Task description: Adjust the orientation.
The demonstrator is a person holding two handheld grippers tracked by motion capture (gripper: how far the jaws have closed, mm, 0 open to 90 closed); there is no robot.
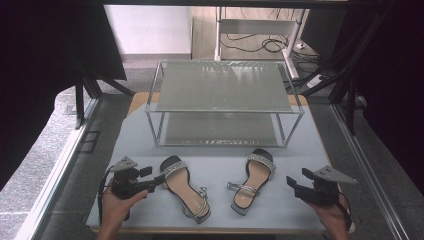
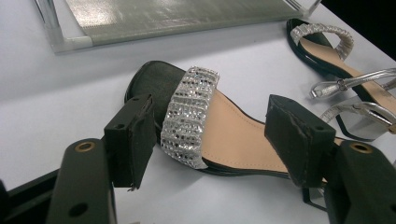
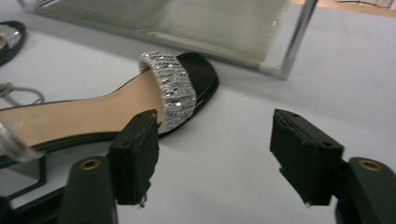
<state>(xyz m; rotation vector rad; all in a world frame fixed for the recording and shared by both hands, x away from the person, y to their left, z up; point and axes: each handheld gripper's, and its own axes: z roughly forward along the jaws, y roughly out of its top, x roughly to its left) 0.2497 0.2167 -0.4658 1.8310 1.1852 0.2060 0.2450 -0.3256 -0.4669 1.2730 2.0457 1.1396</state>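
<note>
A: The left claw (image 1: pixel 159 178) stands wide open and holds nothing. In the left gripper view the left sandal (image 2: pixel 205 130) lies between its two jaws, the sparkling toe strap (image 2: pixel 190 115) just ahead of the left jaw, but the pads do not touch it yet.

B: So where does this claw close best, in his judgement?

A: Probably across the sole just behind the strap, where the sandal is narrow and stiff. If the jaws catch the strap alone, the shoe may swing and slip.

B: And the right claw (image 1: pixel 298 182)?

A: It is open as wide, also empty. The right sandal (image 3: pixel 116 112) lies to the left side of it on the worktop (image 1: pixel 220 150); one jaw is just beside the sole edge, the other stands over bare surface.

B: Then it needs to move sideways first?

A: Yes, until the sole is centred between the jaws. The rack (image 1: pixel 222 102) stands beyond both claws, its two shelves free, so the sandals seem meant for it. The thin ankle straps could snag, so a slow and level lift is wise.
</note>
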